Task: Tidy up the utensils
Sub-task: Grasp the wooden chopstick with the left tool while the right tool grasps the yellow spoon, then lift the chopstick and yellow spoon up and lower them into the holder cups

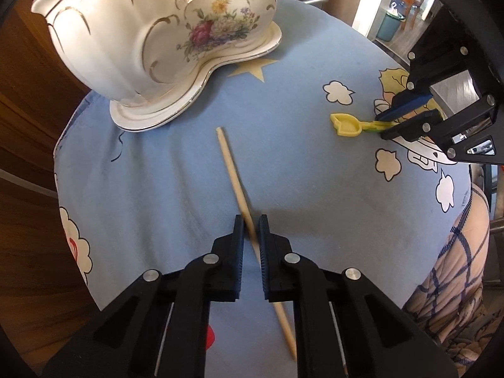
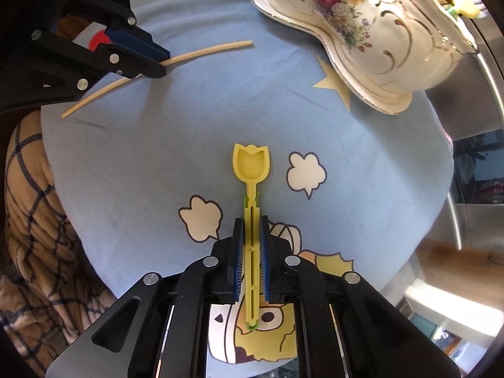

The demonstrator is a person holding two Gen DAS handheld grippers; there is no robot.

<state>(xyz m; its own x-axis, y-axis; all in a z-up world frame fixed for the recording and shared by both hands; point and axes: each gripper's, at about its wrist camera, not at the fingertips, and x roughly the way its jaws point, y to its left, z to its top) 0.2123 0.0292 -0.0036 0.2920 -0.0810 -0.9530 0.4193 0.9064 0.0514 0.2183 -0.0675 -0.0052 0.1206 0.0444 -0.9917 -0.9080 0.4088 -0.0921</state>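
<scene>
My left gripper (image 1: 251,220) has its jaws narrowed around the wooden chopstick (image 1: 249,220), straddling it near its mid-length. A thin gap shows on each side in my left wrist view, so I can't tell whether the pads are clamping yet. The stick lies flat on the blue cartoon-print cloth (image 1: 176,170). Its long axis runs from near me diagonally up and to the left, with the far tip pointing at the base of the floral porcelain holder (image 1: 163,50).

My right gripper (image 2: 251,220) straddles the handle of the yellow tulip-shaped spoon (image 2: 251,170), the blue pads (image 2: 264,252) almost against it. Its long axis lines up with my fingers, bowl end far, handle tail back between the jaws. The spoon lies flat on the cloth too.

The holder sits far left of the left gripper and far right of the right one, with the rim tilted away. The chopstick tip looks nearer to its base than the spoon bowl is, so I judge the left side has the shorter carry. Both need lifting over the rim.
</scene>
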